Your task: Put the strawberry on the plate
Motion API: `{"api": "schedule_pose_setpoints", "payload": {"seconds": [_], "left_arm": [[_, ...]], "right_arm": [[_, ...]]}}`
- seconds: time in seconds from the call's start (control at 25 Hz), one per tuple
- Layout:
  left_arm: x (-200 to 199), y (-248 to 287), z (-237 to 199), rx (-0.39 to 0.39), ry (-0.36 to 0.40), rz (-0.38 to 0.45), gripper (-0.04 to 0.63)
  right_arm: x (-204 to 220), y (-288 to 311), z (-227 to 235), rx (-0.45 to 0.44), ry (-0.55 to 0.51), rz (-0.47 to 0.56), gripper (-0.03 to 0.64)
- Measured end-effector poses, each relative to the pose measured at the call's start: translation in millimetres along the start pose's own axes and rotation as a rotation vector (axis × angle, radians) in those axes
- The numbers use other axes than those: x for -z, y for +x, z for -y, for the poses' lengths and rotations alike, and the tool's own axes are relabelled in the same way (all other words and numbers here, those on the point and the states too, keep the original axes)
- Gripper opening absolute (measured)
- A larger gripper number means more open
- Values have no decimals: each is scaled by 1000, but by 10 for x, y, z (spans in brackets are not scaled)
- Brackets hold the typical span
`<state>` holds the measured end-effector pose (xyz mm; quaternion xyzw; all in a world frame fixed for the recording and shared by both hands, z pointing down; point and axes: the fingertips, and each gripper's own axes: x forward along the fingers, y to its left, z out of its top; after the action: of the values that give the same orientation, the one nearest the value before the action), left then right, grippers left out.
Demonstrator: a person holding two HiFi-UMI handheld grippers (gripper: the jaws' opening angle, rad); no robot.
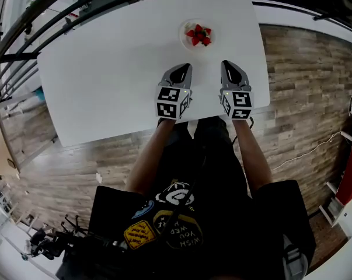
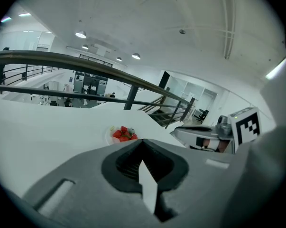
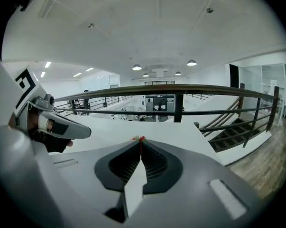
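Several red strawberries (image 1: 198, 35) lie on a small white plate (image 1: 187, 28) at the far middle of the white table (image 1: 105, 57). Both grippers hover side by side over the table's near edge, short of the plate. My left gripper (image 1: 185, 67) is shut with nothing between its jaws; in the left gripper view the strawberries (image 2: 123, 134) sit just beyond its tips (image 2: 142, 141). My right gripper (image 1: 226, 64) is also shut and empty. In the right gripper view its closed tips (image 3: 141, 140) hide the plate, and only a sliver of red strawberry (image 3: 141, 138) shows past them.
A dark metal railing (image 1: 41, 16) runs behind the table's far and left sides. Wood flooring (image 1: 304, 80) lies to the right of the table, and stairs (image 3: 237, 127) descend there. The person's arms and dark shirt (image 1: 187, 214) fill the near side.
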<state>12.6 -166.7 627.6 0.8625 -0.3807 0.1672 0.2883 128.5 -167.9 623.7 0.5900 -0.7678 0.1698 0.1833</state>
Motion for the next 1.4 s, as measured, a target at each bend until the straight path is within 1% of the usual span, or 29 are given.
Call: {"api": "schedule_pose_setpoints", "payload": {"seconds": [0.08, 0.24, 0.4, 0.56, 0.76, 0.96, 1.2, 1.4], "left_arm": [[-67, -128, 133, 3, 5, 14, 3], [-279, -362, 420, -32, 41, 70, 3], [-543, -593, 811, -15, 99, 143, 3], [-717, -800, 1195, -56, 143, 195, 3], [-889, -1008, 1577, -114, 144, 281, 3], [-931, -1135, 1921, -127, 125, 326, 3], [-1051, -1333, 2164, -119, 105, 362, 3], [-1097, -1518, 2229, -102, 127, 366, 3]], "right_arm": [[-145, -161, -41, -12, 16, 31, 9], [-421, -500, -31, -40, 63, 92, 9], [-629, -816, -31, -98, 78, 128, 9], [-851, -1210, -19, -168, 88, 183, 8], [-1127, -1648, -48, -256, 78, 257, 5], [-1249, -2021, -20, -312, 82, 298, 5], [-1348, -2274, -5, -338, 95, 315, 5], [-1444, -2436, -88, -340, 113, 331, 5]]}}
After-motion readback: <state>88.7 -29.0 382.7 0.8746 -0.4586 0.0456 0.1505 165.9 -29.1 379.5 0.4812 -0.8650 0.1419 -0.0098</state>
